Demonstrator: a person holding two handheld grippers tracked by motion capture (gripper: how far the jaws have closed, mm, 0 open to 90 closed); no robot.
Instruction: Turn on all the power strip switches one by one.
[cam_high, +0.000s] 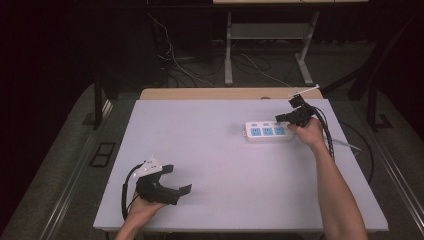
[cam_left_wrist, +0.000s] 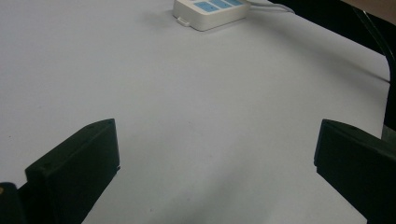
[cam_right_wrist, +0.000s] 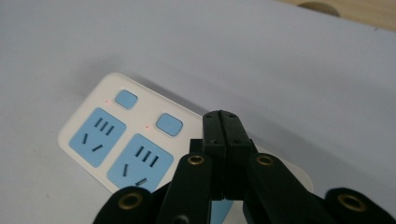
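We're resting our left gripper (cam_high: 177, 179) wide open up front, while the right gripper (cam_right_wrist: 226, 122) is hovering pinched closed over the power strip (cam_right_wrist: 123, 142).

In the right gripper view, the near right part of the power strip (cam_right_wrist: 116, 140), its third socket included, is hidden behind the closed jaws of the right gripper (cam_right_wrist: 226, 122), and whether the tips press on a switch there cannot be told. In the high view, the strip's right end is covered by the right hand (cam_high: 310, 132). In the left gripper view, the strip is cut off by the top edge, and its cable (cam_left_wrist: 275, 6) is lost into the dark beyond the table (cam_left_wrist: 196, 116). The left gripper (cam_left_wrist: 217, 154) has both jaws cropped by the bottom edge. The socket markings are too small to be read in the high view.
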